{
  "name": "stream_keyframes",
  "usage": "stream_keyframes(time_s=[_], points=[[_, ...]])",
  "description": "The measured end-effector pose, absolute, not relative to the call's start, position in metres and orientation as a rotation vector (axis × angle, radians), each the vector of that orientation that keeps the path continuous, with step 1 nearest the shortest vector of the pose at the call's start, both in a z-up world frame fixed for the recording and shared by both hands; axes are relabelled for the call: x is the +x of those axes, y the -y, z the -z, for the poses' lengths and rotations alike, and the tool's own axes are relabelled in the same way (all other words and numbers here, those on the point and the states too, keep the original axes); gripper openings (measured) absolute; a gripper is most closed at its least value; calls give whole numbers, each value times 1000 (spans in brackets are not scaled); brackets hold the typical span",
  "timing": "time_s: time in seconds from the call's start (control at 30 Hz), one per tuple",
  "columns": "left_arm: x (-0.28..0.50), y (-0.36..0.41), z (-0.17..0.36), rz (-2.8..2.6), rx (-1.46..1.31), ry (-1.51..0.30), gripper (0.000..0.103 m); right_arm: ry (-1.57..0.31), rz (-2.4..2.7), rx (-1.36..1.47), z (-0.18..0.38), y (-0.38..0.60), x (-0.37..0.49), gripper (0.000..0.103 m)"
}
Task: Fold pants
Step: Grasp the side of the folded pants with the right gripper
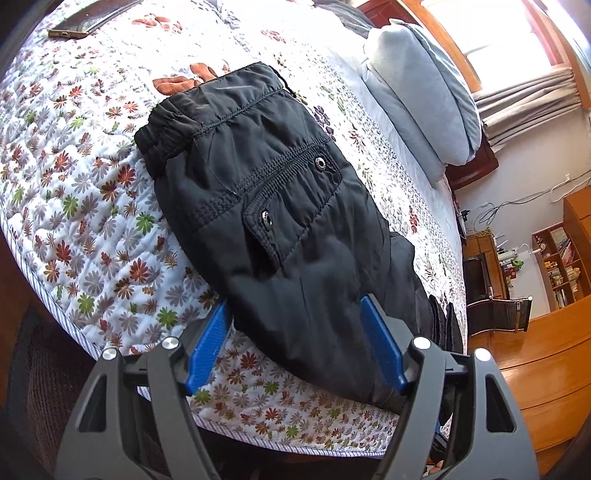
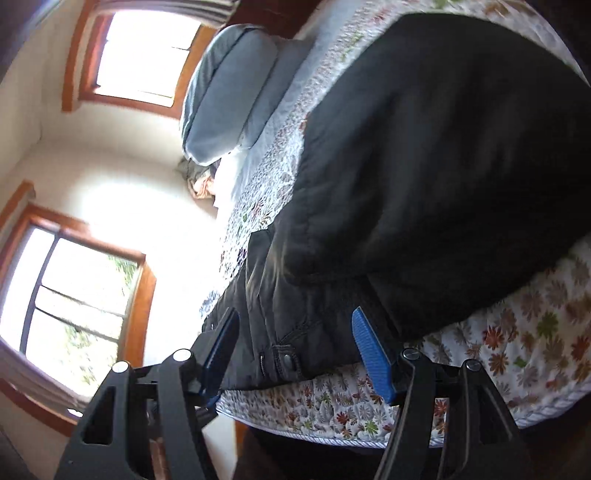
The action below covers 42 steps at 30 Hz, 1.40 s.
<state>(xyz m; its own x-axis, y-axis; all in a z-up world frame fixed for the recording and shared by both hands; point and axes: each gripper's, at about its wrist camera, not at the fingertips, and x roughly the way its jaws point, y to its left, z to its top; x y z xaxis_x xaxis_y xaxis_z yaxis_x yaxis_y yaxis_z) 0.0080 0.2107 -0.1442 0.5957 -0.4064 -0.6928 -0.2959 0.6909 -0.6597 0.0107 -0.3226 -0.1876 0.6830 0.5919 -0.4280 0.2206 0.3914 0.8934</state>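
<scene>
From your left wrist camera, the black pants (image 1: 266, 206) are folded up into a chunky bundle lying on the floral quilt (image 1: 74, 206), close to the near edge of the bed. The elastic waistband end points away from you, and a back pocket with two metal snaps (image 1: 320, 163) faces up right in the middle of the pants. Your left gripper (image 1: 291, 314) sits at the near end of the pants with its blue pads spread wide; the fabric runs between them, but neither pad is pressing on it, so nothing's clamped. Beyond the pants, off to the right, there's a stack of grey pillows (image 1: 421, 103). A phone (image 1: 68, 34) lies on the quilt well past the waistband, over to the left.

Over on your right wrist camera it's a bit blurry, but the pants (image 2: 424, 166) fill most of the shot, draped on the same quilt (image 2: 517, 332) near the edge of the bed. Your right gripper (image 2: 295, 325) has its pads standing apart too, with a lower layer of the pants between them, not squeezed. There's a small snap tab (image 2: 284, 357) on that layer, just your side of the pads. The grey pillows (image 2: 225, 96) sit beyond the pants, up toward the window (image 2: 140, 55).
</scene>
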Motion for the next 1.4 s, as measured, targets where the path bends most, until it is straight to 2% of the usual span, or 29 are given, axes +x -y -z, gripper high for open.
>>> stream_keyframes(time_s=[0.33, 0.4, 0.43, 0.47, 0.53, 0.57, 0.67, 0.9, 1.1, 1.4], points=[[8, -210, 138, 80, -795, -955, 71, -692, -155, 1447, 207, 341, 27, 66], [9, -210, 139, 81, -797, -961, 75, -672, -153, 1438, 204, 338, 32, 65], [9, -209, 139, 81, -800, -963, 76, -674, -145, 1420, 203, 336, 35, 59], [10, -207, 139, 81, -800, -966, 76, -687, -139, 1402, 201, 335, 40, 45], [11, -206, 139, 87, -796, -968, 76, -686, -132, 1407, 205, 332, 38, 29], [11, -205, 138, 85, -789, -966, 76, -676, -133, 1422, 206, 333, 36, 24], [11, -201, 136, 87, -767, -966, 78, -667, -135, 1400, 204, 333, 29, 15], [12, -192, 136, 96, -769, -971, 79, -653, -175, 1355, 183, 340, -1, 13], [10, -182, 133, 106, -746, -974, 80, -742, -184, 1289, 189, 333, -22, 13], [8, -178, 134, 96, -736, -978, 81, -798, -195, 1206, 200, 319, -1, 13]])
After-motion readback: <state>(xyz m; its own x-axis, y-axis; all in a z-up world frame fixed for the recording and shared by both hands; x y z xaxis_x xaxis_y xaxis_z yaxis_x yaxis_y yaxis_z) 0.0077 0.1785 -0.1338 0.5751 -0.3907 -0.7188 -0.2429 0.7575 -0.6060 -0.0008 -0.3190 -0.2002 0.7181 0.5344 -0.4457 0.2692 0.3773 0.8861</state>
